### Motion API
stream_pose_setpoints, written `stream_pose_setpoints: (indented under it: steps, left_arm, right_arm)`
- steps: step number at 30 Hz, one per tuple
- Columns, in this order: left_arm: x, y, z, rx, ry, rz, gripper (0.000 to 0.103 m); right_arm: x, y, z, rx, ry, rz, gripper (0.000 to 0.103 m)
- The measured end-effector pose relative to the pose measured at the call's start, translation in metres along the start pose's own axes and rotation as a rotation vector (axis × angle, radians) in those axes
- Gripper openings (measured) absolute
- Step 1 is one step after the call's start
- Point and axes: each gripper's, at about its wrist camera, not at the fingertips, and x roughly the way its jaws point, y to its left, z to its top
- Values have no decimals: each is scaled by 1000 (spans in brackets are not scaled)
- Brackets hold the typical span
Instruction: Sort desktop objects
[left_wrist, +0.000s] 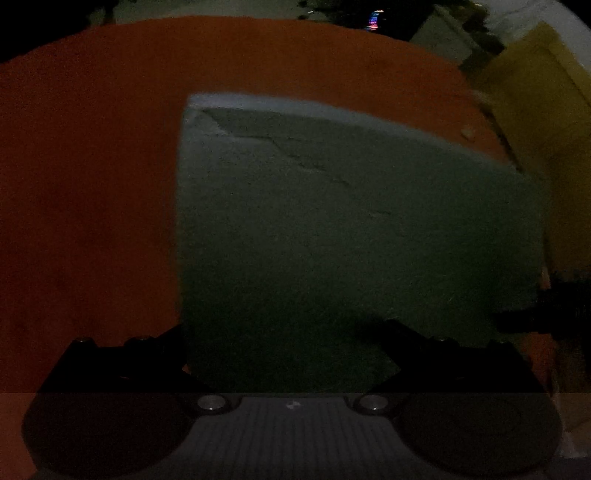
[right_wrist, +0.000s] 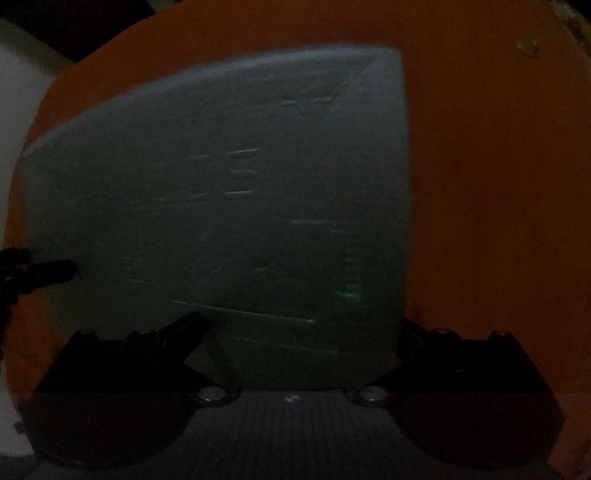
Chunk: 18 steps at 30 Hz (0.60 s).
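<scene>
The frames are very dark. A flat grey-green board with faint scratches lies on an orange surface. My left gripper is at its near left corner. The jaws are wide apart: the left finger sits at the board's left edge, the right finger over the board. My right gripper is at the near right corner, also spread wide, with its left finger over the board and its right finger at the board's right edge. Each view catches the other gripper as a dark shape at the side.
A yellow object stands past the orange surface's right edge. A pale surface lies off its left edge. A small pale speck rests on the orange surface beyond the board's far right corner.
</scene>
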Motion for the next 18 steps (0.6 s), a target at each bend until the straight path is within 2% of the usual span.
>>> stream_pose_setpoints:
  steps: [3, 9, 15, 18]
  left_arm:
    - [17, 5, 5, -55, 3, 16, 103]
    - [33, 1, 7, -72, -10, 27, 103]
    - [33, 2, -5, -67, -12, 13, 103]
    - [23, 3, -13, -19, -18, 21, 103]
  right_arm:
    - [18, -2, 12, 17, 3, 1, 103]
    - [29, 9, 25, -5, -16, -26, 103]
    - [27, 16, -2, -20, -29, -22, 103]
    - [24, 19, -16, -27, -35, -19, 103]
